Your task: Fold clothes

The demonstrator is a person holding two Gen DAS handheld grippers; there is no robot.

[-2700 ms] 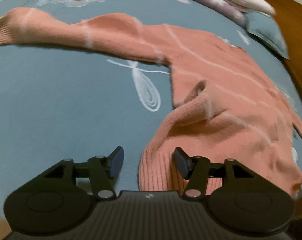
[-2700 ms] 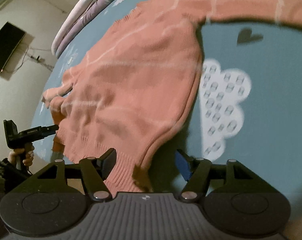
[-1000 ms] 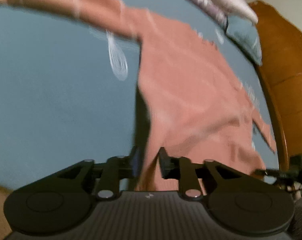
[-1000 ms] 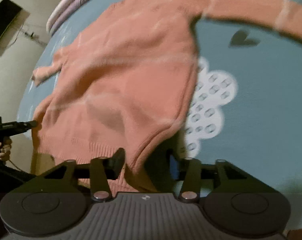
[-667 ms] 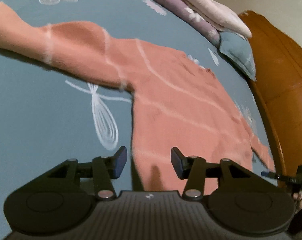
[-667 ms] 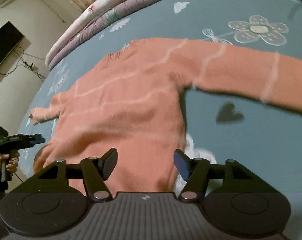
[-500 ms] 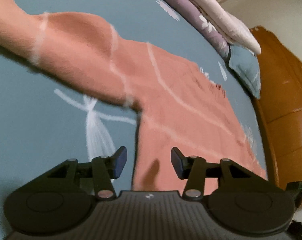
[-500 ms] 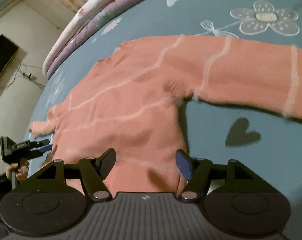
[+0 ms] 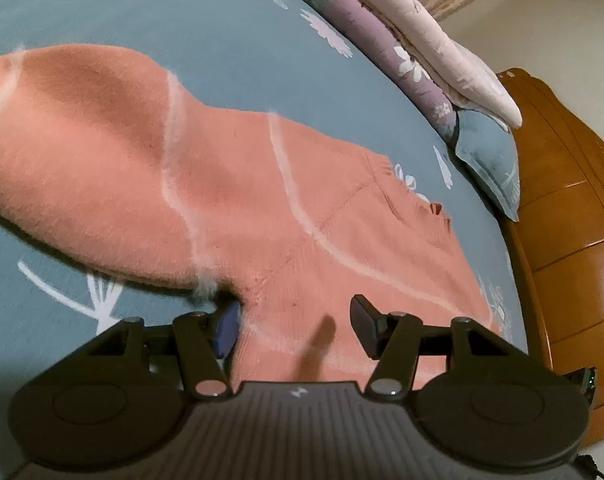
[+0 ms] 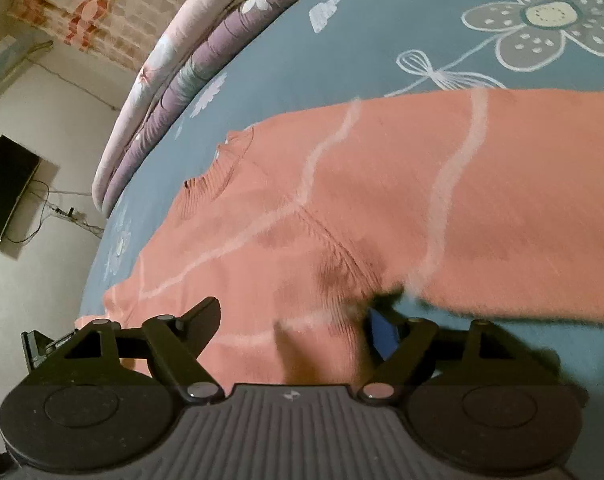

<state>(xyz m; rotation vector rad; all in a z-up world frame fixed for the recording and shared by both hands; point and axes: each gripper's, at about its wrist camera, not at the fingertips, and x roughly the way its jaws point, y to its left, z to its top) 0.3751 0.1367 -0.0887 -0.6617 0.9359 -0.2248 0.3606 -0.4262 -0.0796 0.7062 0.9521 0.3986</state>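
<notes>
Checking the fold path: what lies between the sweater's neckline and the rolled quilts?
Only bare blue bedsheet with printed flowers separates the sweater neckline from the rolled quilts; the right wrist view shows it best.

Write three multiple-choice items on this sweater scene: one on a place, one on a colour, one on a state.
1. Where does the sweater lie?
A. Spread on the bedsheet
B. On a hanger
C. In a basket

2. What colour is the sweater?
A. Navy with red dots
B. Salmon pink with pale lines
C. Plain white

3. How does the left hand-held gripper stand?
A. Shut on a sleeve
B. Shut on the pillow
C. Open over the sweater

Key:
1 A, it lies flat across the blue flower-printed sheet.
2 B, pink knit crossed by thin whitish stripes in both views.
3 C, the fingers stand apart with knit showing between them; its jaws have just been opening.
</notes>
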